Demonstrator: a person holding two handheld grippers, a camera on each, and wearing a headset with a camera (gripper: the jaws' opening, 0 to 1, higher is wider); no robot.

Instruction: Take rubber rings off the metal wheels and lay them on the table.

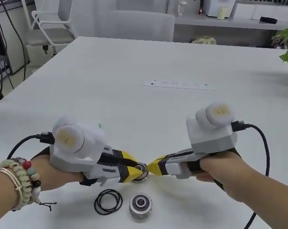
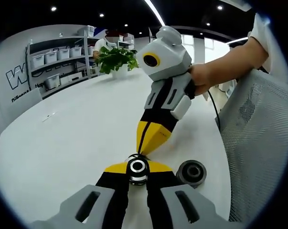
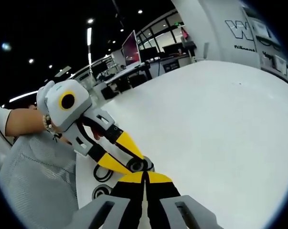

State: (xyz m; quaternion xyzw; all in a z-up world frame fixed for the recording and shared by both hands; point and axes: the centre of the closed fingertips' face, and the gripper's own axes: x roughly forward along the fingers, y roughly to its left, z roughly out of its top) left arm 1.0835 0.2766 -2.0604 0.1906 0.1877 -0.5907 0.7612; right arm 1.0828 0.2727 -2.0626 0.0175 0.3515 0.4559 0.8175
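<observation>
Nearest us, a bare wheel [image 1: 141,206] and black rings [image 1: 108,201] lie on the table [image 1: 134,86], so we judge one wheel done, while our left gripper [image 1: 133,171] pinches a second wheel [image 1: 142,171] and our right gripper [image 1: 152,167], jaws pressed together, meets its rim.

The left gripper [image 1: 135,171] clamps a wheel [image 2: 137,168] in its fingers. The right gripper [image 3: 144,175], facing it, has its fingers pressed together, tips at the wheel.
</observation>
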